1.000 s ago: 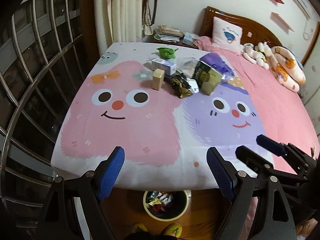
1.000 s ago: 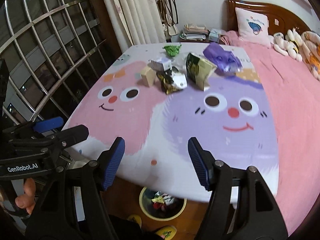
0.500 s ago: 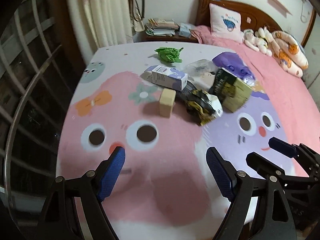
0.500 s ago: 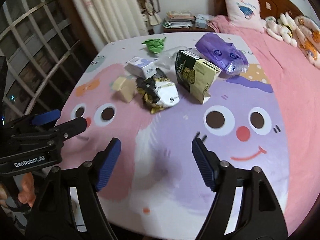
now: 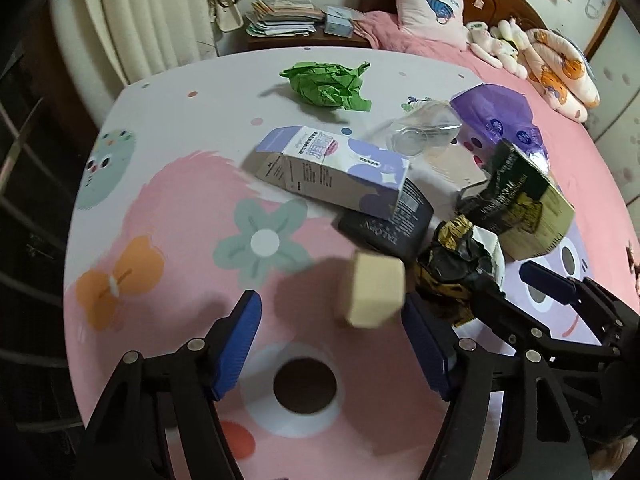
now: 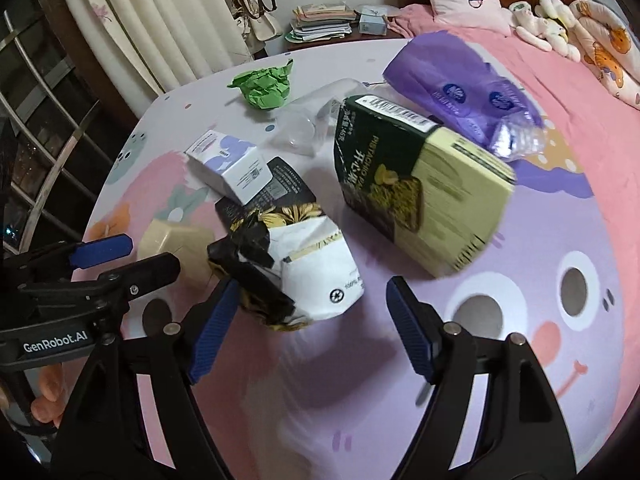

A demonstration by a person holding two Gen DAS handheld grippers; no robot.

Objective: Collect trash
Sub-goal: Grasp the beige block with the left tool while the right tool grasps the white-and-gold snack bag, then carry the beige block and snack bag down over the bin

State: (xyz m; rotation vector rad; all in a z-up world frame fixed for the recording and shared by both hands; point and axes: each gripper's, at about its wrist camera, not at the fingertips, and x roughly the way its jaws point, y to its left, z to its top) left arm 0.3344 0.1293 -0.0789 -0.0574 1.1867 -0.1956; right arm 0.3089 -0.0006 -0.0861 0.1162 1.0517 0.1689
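Observation:
A pile of trash lies on the bed. My left gripper (image 5: 332,340) is open; a small tan box (image 5: 374,294) stands just ahead between its fingertips, nearer the right finger. My right gripper (image 6: 308,324) is open around the near end of a crumpled black, gold and white bag (image 6: 292,264), which also shows in the left wrist view (image 5: 456,268). Behind lie a white and purple carton (image 5: 332,168), a black packet (image 5: 388,224), a dark green and cream pistachio box (image 6: 416,188), a purple plastic bag (image 6: 456,80), a clear plastic wrapper (image 6: 312,120) and a green paper ball (image 5: 326,84).
The bed has a pink and purple cartoon sheet (image 5: 160,216). A pillow (image 5: 430,4) and soft toys (image 5: 544,56) lie at the headboard. A nightstand with stacked papers (image 5: 284,20) and curtains (image 5: 152,20) stand behind. A metal window grille (image 6: 44,92) is at the left.
Both grippers have moved forward over the bed, away from the floor bin, and now sit at the trash pile. Both stay open.

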